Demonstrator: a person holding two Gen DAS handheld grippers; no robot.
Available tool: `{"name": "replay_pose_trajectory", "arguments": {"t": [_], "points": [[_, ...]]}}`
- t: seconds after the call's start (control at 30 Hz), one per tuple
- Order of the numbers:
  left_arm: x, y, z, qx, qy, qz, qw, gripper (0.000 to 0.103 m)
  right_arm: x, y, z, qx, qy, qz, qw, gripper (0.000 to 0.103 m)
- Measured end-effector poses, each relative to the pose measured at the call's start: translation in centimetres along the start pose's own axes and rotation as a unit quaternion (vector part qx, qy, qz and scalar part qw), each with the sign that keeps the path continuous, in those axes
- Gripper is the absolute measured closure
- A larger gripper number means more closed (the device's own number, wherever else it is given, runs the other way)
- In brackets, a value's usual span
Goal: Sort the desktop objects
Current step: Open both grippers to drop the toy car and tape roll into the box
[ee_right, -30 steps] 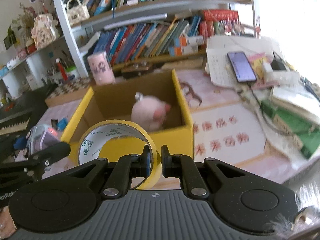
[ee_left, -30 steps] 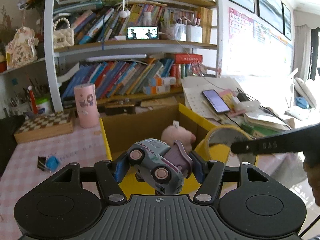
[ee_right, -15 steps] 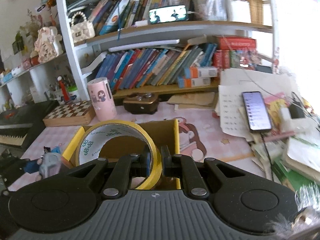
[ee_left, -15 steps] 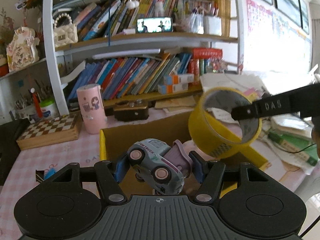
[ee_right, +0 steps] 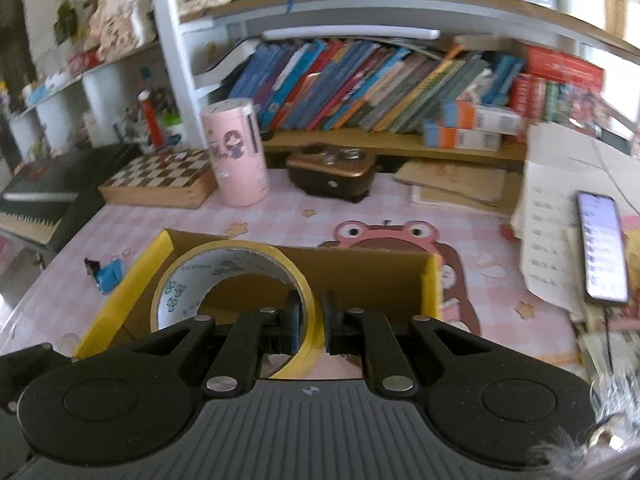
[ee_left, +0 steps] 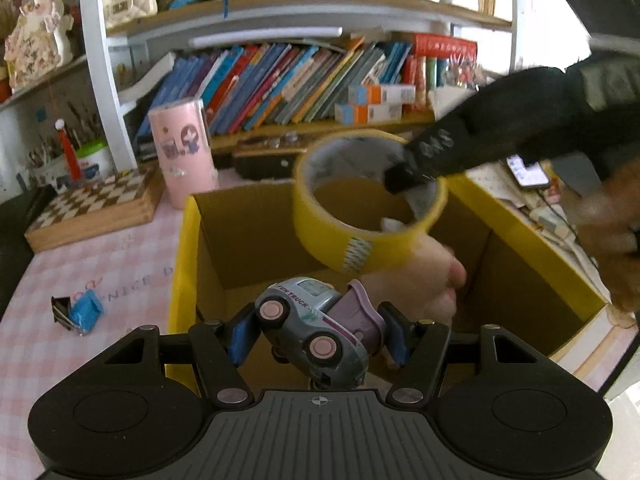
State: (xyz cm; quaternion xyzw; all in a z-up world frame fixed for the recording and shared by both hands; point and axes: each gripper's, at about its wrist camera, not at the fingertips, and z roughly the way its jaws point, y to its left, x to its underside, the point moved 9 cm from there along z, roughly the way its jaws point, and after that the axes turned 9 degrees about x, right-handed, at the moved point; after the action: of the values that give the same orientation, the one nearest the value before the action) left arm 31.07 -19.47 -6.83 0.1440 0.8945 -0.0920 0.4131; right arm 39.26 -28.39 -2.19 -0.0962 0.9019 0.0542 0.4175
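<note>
On the mat left of the box (ee_left: 182, 264) lies one blue clip (ee_left: 82, 312), not yet sorted. The left gripper (ee_left: 316, 332) clamps one toy truck (ee_left: 316, 330) at the box's near edge. The right gripper (ee_right: 311, 322) pinches the wall of one tape roll (ee_right: 236, 280) above the opening; one pink plush (ee_left: 420, 280) sits inside. This looks like the drop-off step: next, lower each item in and spread the fingers.
</note>
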Motion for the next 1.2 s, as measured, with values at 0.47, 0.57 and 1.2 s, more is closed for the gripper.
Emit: {"name": "replay_pose_trajectory", "arguments": {"t": [0.47, 0.57, 1.2], "points": [[0.0, -0.4, 0.2, -0.016, 0.002, 0.020, 0.9997, 0.035, -0.9, 5.1, 3.7, -0.024, 0.018, -0.114, 0.993, 0.093], [-0.2, -0.5, -0.2, -0.031, -0.006, 0.034, 0.9989, 0.031, -0.3, 5.6, 4.6, -0.023, 0.035, -0.136, 0.990, 0.093], [-0.9, 1.5, -5.6, -0.051, -0.080, 0.001, 0.9955, 0.013, -1.2, 4.7, 2.3, -0.042, 0.003, -0.083, 0.996, 0.040]]}}
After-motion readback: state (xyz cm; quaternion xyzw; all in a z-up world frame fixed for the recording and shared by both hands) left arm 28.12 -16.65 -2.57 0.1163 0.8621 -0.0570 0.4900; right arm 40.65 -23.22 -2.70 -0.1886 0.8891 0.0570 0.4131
